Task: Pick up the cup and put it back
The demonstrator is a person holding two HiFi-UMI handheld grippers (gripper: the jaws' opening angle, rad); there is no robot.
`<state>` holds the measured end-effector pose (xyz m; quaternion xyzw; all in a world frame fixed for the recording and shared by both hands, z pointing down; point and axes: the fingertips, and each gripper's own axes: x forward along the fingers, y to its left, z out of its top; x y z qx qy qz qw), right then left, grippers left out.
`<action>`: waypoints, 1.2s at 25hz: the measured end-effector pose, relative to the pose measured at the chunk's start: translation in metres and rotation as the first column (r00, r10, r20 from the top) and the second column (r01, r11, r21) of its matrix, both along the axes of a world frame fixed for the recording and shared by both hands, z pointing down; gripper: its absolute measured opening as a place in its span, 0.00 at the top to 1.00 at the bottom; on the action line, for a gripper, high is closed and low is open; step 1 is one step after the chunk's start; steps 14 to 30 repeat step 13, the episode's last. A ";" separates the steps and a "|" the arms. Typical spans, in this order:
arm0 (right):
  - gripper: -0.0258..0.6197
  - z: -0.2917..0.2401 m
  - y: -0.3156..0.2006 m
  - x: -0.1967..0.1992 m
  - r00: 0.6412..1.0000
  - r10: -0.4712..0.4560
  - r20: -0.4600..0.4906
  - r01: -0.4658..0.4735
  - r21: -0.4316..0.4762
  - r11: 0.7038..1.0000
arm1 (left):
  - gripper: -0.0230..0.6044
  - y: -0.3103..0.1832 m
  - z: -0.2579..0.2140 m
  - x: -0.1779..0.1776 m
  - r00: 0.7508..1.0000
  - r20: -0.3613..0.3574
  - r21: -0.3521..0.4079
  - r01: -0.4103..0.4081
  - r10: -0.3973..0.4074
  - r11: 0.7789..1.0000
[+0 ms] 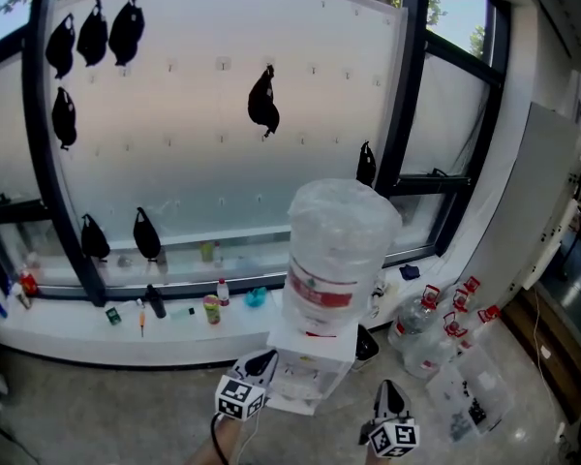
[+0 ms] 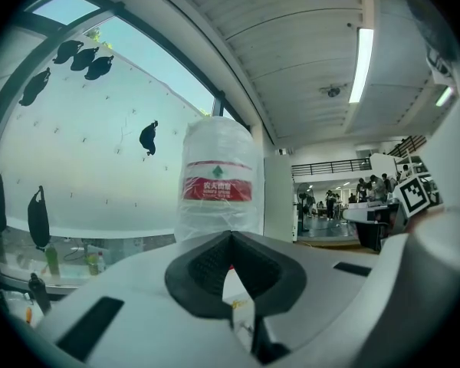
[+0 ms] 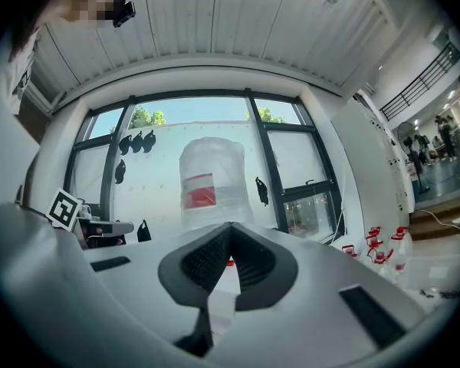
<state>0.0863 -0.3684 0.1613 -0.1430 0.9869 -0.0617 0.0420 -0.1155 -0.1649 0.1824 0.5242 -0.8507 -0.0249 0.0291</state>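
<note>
No cup shows in any view. A white water dispenser (image 1: pixel 310 366) stands in front of me, topped by a big plastic-wrapped water bottle (image 1: pixel 337 250) with a red label. The bottle (image 2: pixel 218 182) also fills the middle of the left gripper view and appears as the bottle (image 3: pixel 211 186) in the right gripper view. My left gripper (image 1: pixel 259 363) is low, just left of the dispenser's base, and its jaws meet with nothing between them. My right gripper (image 1: pixel 387 391) is low on the dispenser's right, also shut and empty. Both pairs of jaws point at the dispenser.
A white window sill (image 1: pixel 68 323) behind the dispenser carries several small bottles (image 1: pixel 211 308). Several red-capped water jugs (image 1: pixel 436 323) and a clear plastic box (image 1: pixel 470 400) sit on the floor at right. Black bags (image 1: pixel 262 102) hang on the white panel.
</note>
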 end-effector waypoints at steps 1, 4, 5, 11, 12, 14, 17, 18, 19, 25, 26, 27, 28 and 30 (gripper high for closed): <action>0.94 0.001 -0.001 -0.001 1.000 -0.002 -0.001 0.002 -0.004 1.000 | 0.92 -0.001 0.001 -0.001 1.000 -0.002 -0.001 0.001 -0.001 1.000; 0.94 0.002 -0.005 -0.003 1.000 0.000 -0.001 0.000 -0.012 1.000 | 0.92 -0.006 0.005 -0.001 1.000 -0.004 -0.012 0.000 0.000 1.000; 0.94 0.002 -0.005 -0.003 1.000 0.001 -0.002 -0.001 -0.014 1.000 | 0.92 -0.007 0.006 0.000 1.000 -0.005 -0.015 -0.002 0.002 1.000; 0.94 0.007 -0.006 -0.003 1.000 -0.012 -0.008 0.012 -0.025 1.000 | 0.92 -0.008 0.009 0.003 1.000 -0.015 -0.017 0.006 -0.007 1.000; 0.94 0.007 -0.006 -0.003 1.000 -0.014 -0.009 0.014 -0.026 1.000 | 0.92 -0.008 0.009 0.003 1.000 -0.015 -0.016 0.008 -0.008 1.000; 0.94 0.008 -0.007 -0.002 1.000 -0.015 -0.010 0.015 -0.026 1.000 | 0.92 -0.009 0.009 0.004 1.000 -0.014 -0.016 0.009 -0.010 1.000; 0.94 0.008 -0.007 -0.002 1.000 -0.015 -0.010 0.015 -0.026 1.000 | 0.92 -0.009 0.009 0.004 1.000 -0.014 -0.016 0.009 -0.010 1.000; 0.94 0.008 -0.007 -0.002 1.000 -0.015 -0.010 0.015 -0.026 1.000 | 0.92 -0.009 0.009 0.004 1.000 -0.014 -0.016 0.009 -0.010 1.000; 0.94 0.008 -0.007 -0.002 1.000 -0.015 -0.010 0.015 -0.026 1.000 | 0.92 -0.009 0.009 0.004 1.000 -0.014 -0.016 0.009 -0.010 1.000; 0.94 0.008 -0.007 -0.002 1.000 -0.015 -0.010 0.015 -0.026 1.000 | 0.92 -0.009 0.009 0.004 1.000 -0.014 -0.016 0.009 -0.010 1.000; 0.94 0.008 -0.007 -0.002 1.000 -0.015 -0.010 0.015 -0.026 1.000 | 0.92 -0.009 0.009 0.004 1.000 -0.014 -0.016 0.009 -0.010 1.000; 0.94 0.008 -0.007 -0.002 1.000 -0.015 -0.010 0.015 -0.026 1.000 | 0.92 -0.009 0.009 0.004 1.000 -0.014 -0.016 0.009 -0.010 1.000; 0.94 0.008 -0.007 -0.002 1.000 -0.015 -0.010 0.015 -0.026 1.000 | 0.92 -0.009 0.009 0.004 1.000 -0.014 -0.016 0.009 -0.010 1.000; 0.94 0.008 -0.007 -0.002 1.000 -0.015 -0.010 0.015 -0.026 1.000 | 0.92 -0.009 0.009 0.004 1.000 -0.014 -0.016 0.009 -0.010 1.000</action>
